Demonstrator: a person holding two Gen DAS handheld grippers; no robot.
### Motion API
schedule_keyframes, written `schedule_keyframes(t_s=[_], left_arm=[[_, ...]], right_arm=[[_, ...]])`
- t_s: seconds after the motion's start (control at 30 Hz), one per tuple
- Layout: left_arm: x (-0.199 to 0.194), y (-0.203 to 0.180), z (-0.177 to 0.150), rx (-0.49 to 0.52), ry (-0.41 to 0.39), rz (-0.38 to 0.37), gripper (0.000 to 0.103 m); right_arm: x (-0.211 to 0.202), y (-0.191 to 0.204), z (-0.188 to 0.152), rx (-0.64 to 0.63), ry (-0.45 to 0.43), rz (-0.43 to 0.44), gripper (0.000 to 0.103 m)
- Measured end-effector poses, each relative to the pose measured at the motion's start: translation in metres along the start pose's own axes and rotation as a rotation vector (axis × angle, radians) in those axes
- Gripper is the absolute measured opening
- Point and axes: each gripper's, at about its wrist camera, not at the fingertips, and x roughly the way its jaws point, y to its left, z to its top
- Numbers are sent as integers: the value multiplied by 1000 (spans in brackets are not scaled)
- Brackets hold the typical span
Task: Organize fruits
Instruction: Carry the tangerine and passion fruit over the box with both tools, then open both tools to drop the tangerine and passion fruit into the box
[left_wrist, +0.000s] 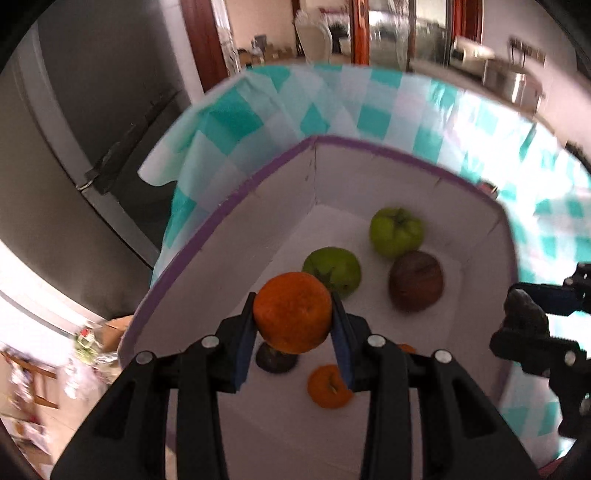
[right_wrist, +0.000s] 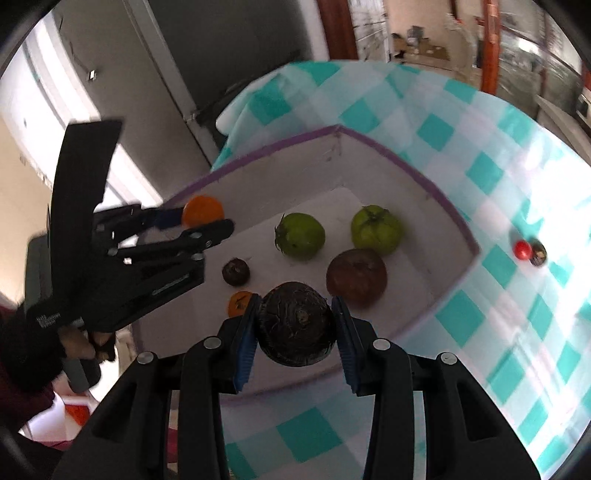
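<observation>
Clamped in my left gripper (left_wrist: 294, 325) is one orange (left_wrist: 293, 312); my right gripper (right_wrist: 297, 330) clamps one dark fruit (right_wrist: 297, 324). Both hang over the box (right_wrist: 413, 173): two green fruits (right_wrist: 300, 240) at twelve o'clock, one brown (right_wrist: 356, 277), one small orange (right_wrist: 239, 303), one small dark (right_wrist: 235, 271), perhaps a plum.

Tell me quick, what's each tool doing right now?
Left tool: closed on an orange fruit, held over the white box.
Right tool: closed on a dark round fruit, held over the same box.

Daylight glared off the checked tablecloth (right_wrist: 461, 177) at its right edge; the room behind smeared with motion blur, and fisheye bending darkened both views' corners.
</observation>
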Motion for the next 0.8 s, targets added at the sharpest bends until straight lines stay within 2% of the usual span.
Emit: schedule_keyframes(t_s=[0.17, 0.4, 0.63, 0.8], left_arm=[[40, 1, 14, 61, 123, 19, 38], [92, 8, 23, 111, 283, 10, 38], [124, 18, 20, 83, 423, -26, 38], [129, 24, 12, 66, 458, -35, 38]], right_arm=[[39, 9, 20, -121, 96, -2, 39], [104, 34, 36, -345, 293, -18, 39], [140, 35, 43, -375, 431, -8, 39], [146, 37, 45, -381, 468, 3, 39]])
